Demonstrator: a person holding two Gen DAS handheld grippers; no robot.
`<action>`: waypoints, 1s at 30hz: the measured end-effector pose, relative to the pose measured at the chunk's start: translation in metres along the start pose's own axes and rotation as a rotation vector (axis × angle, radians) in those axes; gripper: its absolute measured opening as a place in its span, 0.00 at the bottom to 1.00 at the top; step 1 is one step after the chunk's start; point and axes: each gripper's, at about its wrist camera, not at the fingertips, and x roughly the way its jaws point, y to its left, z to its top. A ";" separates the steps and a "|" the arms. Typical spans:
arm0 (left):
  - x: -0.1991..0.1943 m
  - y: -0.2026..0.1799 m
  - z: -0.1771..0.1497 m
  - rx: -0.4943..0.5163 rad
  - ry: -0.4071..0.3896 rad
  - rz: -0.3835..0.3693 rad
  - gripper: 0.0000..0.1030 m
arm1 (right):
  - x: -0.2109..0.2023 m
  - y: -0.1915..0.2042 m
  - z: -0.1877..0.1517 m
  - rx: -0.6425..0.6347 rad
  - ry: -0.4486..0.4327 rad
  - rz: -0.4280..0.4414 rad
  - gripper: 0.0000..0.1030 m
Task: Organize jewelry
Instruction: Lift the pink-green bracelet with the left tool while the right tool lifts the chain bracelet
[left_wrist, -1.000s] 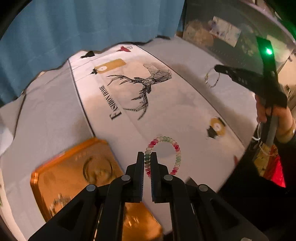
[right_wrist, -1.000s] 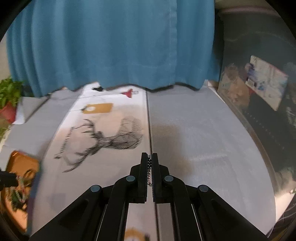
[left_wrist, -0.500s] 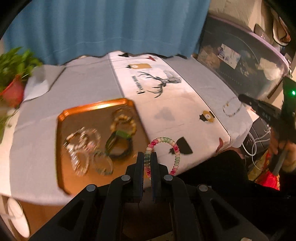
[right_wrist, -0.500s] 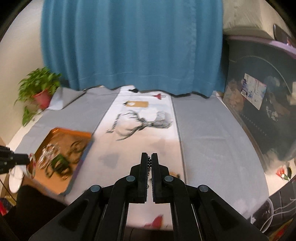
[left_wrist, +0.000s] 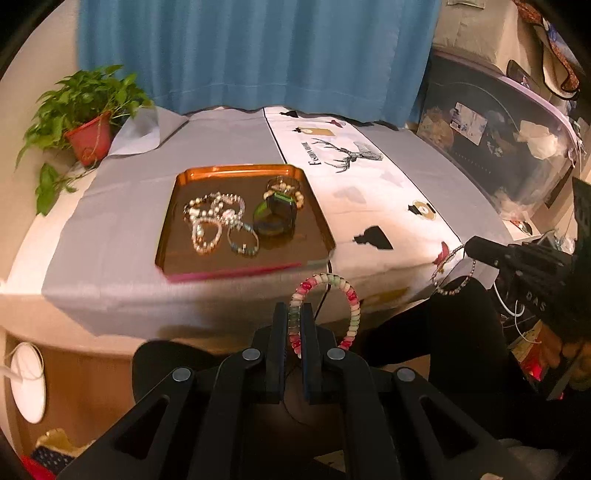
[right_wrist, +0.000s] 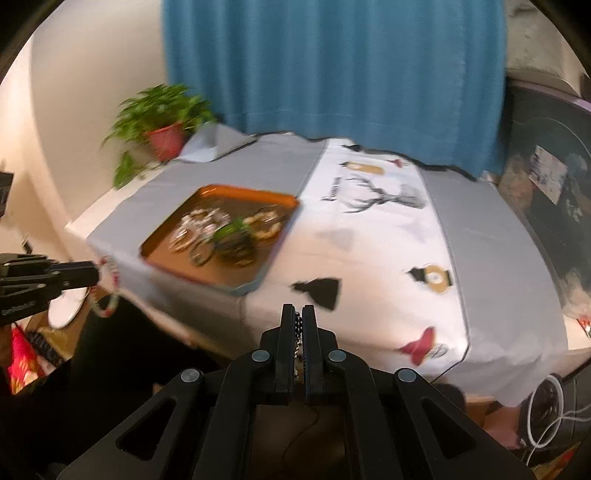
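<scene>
Both grippers have pulled back off the table since a second ago, when they hung close over the deer runner. The left gripper (left_wrist: 294, 314) is clamped on the beaded bracelet (left_wrist: 334, 302), its loop standing just right of the fingers. The tray (left_wrist: 168, 236) of jewelry, earlier right beneath them, now lies well ahead on the table (left_wrist: 110, 236). The right gripper (right_wrist: 299, 317) stays pinched on a thin chain bracelet (left_wrist: 452, 275), which dangles below its fingers.

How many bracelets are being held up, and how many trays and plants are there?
Held bracelets: 2, a pink and green bracelet and a thin chain bracelet
Tray: 1
Potted plant: 1
Total: 4
</scene>
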 end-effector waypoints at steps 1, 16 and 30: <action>-0.002 -0.001 -0.005 -0.002 -0.003 0.002 0.04 | -0.004 0.009 -0.004 -0.018 0.001 0.010 0.03; -0.016 -0.014 -0.031 0.007 -0.031 0.008 0.04 | -0.017 0.058 -0.021 -0.099 0.021 0.069 0.03; -0.007 0.014 -0.009 -0.031 -0.041 0.011 0.04 | 0.013 0.063 -0.007 -0.124 0.067 0.061 0.03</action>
